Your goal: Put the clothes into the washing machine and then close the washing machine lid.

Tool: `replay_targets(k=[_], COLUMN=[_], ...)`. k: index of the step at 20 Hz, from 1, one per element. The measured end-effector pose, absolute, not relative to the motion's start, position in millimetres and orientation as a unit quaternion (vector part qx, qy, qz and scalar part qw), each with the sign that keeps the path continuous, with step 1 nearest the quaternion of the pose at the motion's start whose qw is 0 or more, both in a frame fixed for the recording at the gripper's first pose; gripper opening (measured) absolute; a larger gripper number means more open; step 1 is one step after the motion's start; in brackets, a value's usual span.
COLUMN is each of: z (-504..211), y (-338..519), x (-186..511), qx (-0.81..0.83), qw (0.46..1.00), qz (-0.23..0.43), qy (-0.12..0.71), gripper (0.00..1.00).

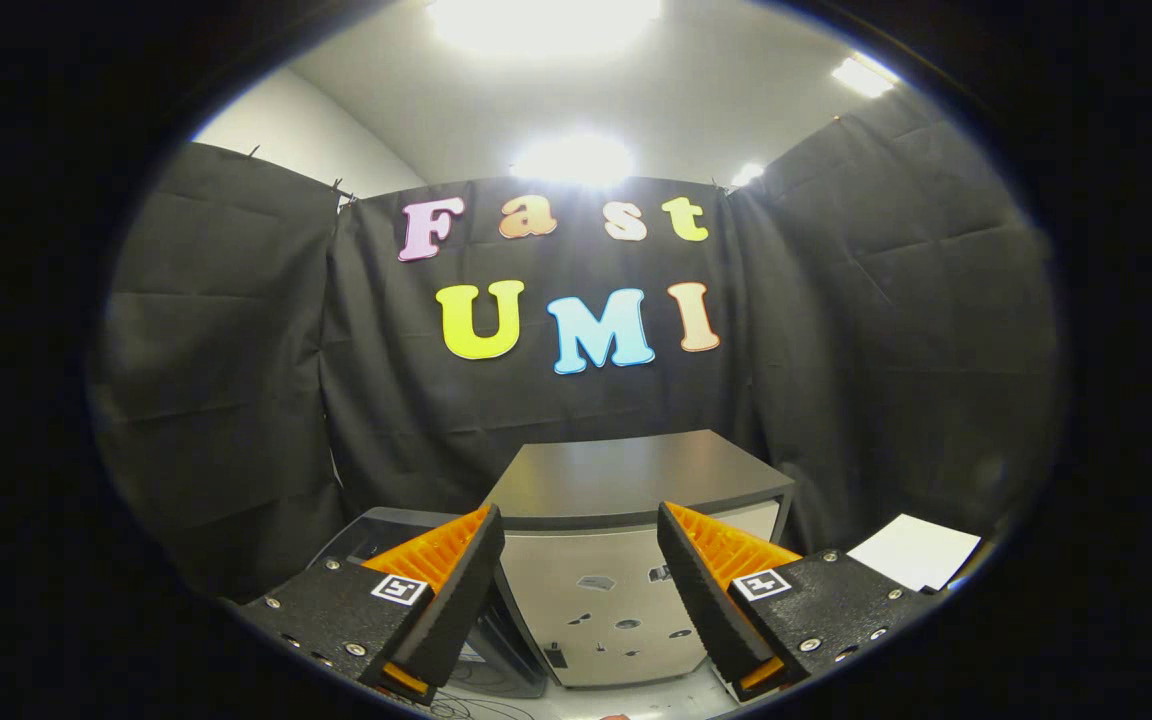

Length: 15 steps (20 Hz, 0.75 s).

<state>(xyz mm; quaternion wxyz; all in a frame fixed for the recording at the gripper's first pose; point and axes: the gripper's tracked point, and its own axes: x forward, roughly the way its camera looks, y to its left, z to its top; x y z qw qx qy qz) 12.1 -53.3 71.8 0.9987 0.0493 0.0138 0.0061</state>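
Booth: black cloth walls [236,330] hang all round under bright ceiling lights [576,158].
Washing machine: a pale box [616,560] at lower centre, front face towards us, dark flat lid [636,478] lying level on top.
Paper: a white sheet [914,550] lower right.
Gripper [581,540]: fingers spread wide, holding nothing, the machine seen between them.

One gripper [581,530] with two fingers spread apart on nothing, one washing machine [626,590] with lid raised, one white sheet [914,550] — four ceiling lights.
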Motion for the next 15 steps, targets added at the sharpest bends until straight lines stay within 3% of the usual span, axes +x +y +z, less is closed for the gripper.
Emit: replay_targets(k=[15], z=[59], y=[-34], x=[16], qx=[0.053], qw=[0.998], qz=[0.025], qy=[0.021], gripper=[0.95])
